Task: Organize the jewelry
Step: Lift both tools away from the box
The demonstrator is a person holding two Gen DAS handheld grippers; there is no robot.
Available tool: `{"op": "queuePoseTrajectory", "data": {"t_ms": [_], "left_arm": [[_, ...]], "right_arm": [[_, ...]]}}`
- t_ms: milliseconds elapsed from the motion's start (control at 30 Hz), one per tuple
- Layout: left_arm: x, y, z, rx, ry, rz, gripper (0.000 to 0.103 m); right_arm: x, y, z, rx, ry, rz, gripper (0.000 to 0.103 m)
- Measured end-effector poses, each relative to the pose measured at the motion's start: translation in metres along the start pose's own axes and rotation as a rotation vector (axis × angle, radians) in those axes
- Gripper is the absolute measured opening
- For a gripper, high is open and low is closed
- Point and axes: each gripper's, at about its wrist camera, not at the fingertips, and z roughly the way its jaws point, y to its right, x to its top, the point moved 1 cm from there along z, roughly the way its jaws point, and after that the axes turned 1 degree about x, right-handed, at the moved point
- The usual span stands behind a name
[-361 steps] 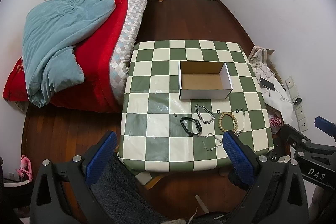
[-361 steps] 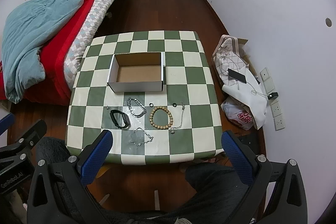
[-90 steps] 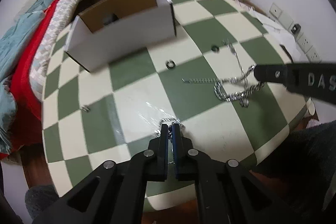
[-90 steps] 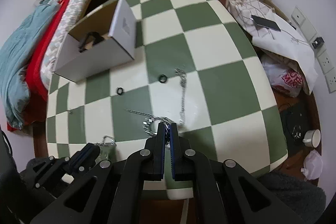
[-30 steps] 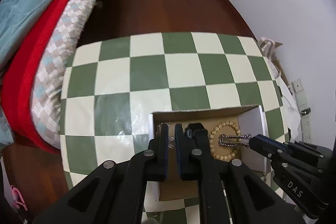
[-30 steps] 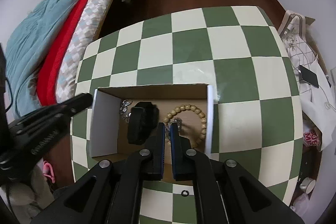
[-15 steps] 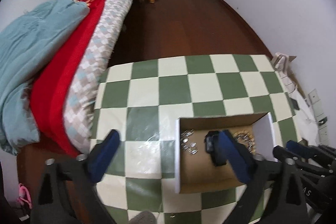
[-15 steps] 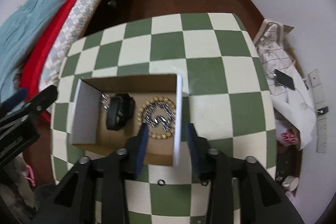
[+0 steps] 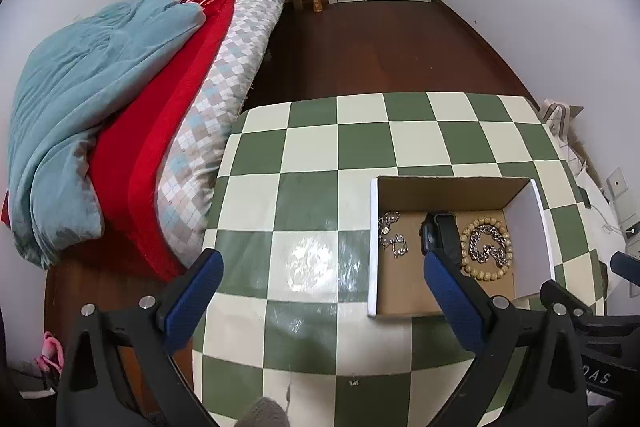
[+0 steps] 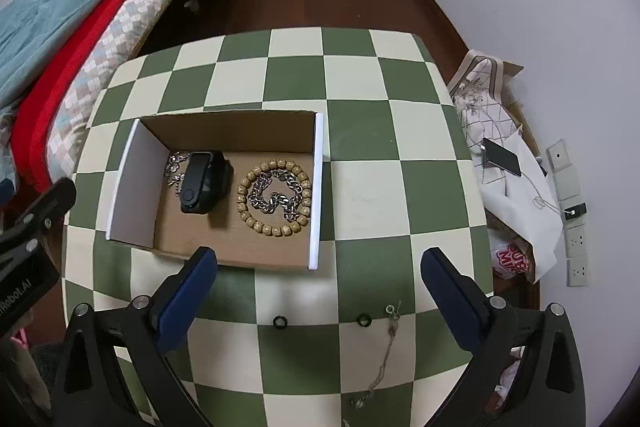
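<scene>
On the green-and-cream checkered table point(image 10: 360, 147) stands an open cardboard box point(image 10: 318, 195) point(image 9: 374, 247). Inside it lie a thin silver bracelet point(image 10: 176, 167) point(image 9: 392, 239), a black band point(image 10: 204, 187) point(image 9: 438, 233) and a wooden bead bracelet point(image 10: 275, 229) point(image 9: 485, 277) with a heavy silver chain point(image 10: 276, 201) point(image 9: 486, 249) coiled inside it. Two black rings point(image 10: 280, 321) point(image 10: 363, 320) and a thin necklace point(image 10: 384, 355) lie on the table in front of the box. My right gripper point(image 10: 318, 267) hangs open above the box's near edge. My left gripper point(image 9: 320, 287) is open left of the box, holding nothing.
A bed point(image 9: 168, 99) with red and blue covers runs along the table's left side. White bags with a phone point(image 10: 500, 155) sit on the floor to the right, beside wall sockets point(image 10: 576, 239). A small metal piece point(image 9: 354, 383) lies near the table's front edge. Dark wood floor stretches behind the table.
A second ago both grippers were shut over the box, the right holding the silver chain. Both have opened and pulled back; the chain now lies inside the bead bracelet.
</scene>
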Motion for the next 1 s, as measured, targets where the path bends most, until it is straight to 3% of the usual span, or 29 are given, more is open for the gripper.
{"op": "queuePoseTrajectory", "data": {"t_ms": [200, 467, 1000], "left_arm": [[-0.011, -0.006, -0.025, -0.001, 0.031, -0.007, 0.103], [-0.024, -0.014, -0.077, 0.019, 0.128, -0.012, 0.102], [-0.048, -0.025, -0.148, -0.019, 0.246, -0.045, 0.102]], "right_arm": [[-0.011, 0.000, -0.031, -0.015, 0.060, 0.001, 0.103], [-0.031, -0.004, -0.084, -0.028, 0.168, -0.012, 0.103], [-0.073, -0.003, -0.175, -0.002, 0.336, 0.003, 0.103]]}}
